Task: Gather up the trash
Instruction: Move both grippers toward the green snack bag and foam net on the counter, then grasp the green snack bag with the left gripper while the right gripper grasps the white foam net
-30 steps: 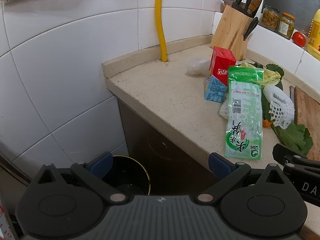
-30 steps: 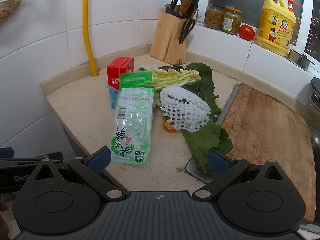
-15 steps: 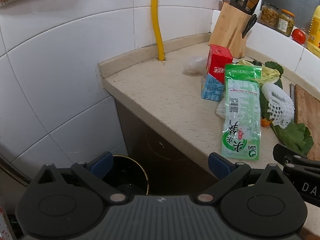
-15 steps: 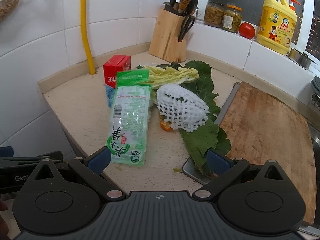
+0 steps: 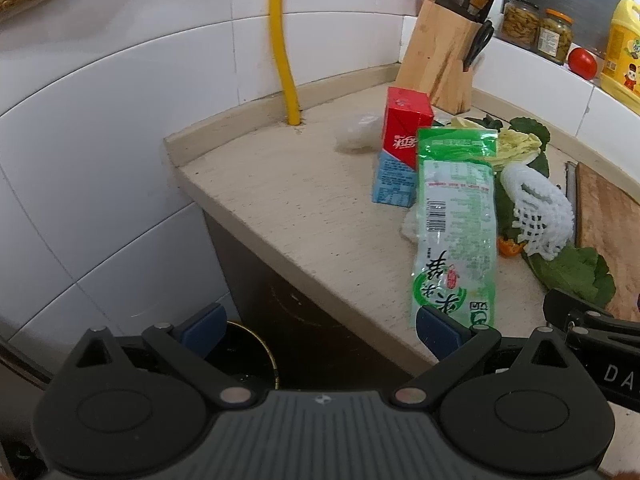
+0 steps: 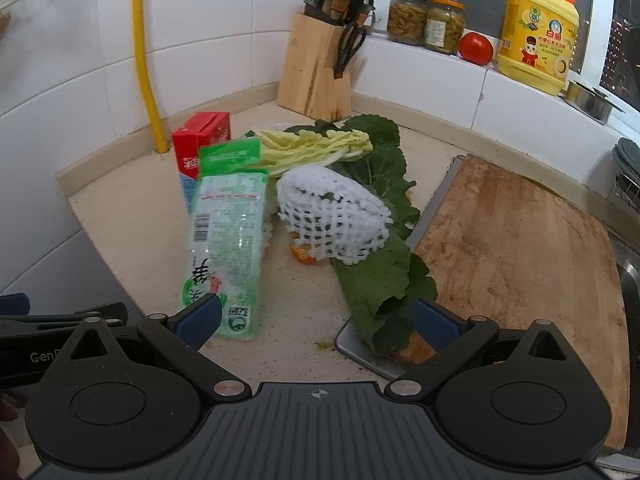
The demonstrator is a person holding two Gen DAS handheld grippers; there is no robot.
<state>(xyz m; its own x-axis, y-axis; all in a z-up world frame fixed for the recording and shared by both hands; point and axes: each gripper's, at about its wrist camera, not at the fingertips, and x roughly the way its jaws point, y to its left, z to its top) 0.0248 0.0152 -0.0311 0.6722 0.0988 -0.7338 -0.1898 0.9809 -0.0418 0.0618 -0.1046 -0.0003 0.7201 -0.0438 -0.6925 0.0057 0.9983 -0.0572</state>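
Here, both tools, left (image 5: 316, 330) and right (image 6: 316, 316), wide open and empty; one green wrapper (image 6: 226, 248), one red carton (image 6: 202, 142), two jars (image 6: 426, 24).

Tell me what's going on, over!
Both grippers open, empty: left gripper, right gripper. Green wrapper lies on counter, untouched. Bin below. Nothing blocking.

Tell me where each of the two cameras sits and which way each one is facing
Left wrist: on the left gripper, at the counter's left corner, above a black bin, facing the tiled wall; its own open fingers show, the right gripper at right.
Right wrist: on the right gripper, over the counter's front edge, facing the window sill; its open fingers show, the left gripper at left.
Shared: green packet, red carton, foam net, knife block.
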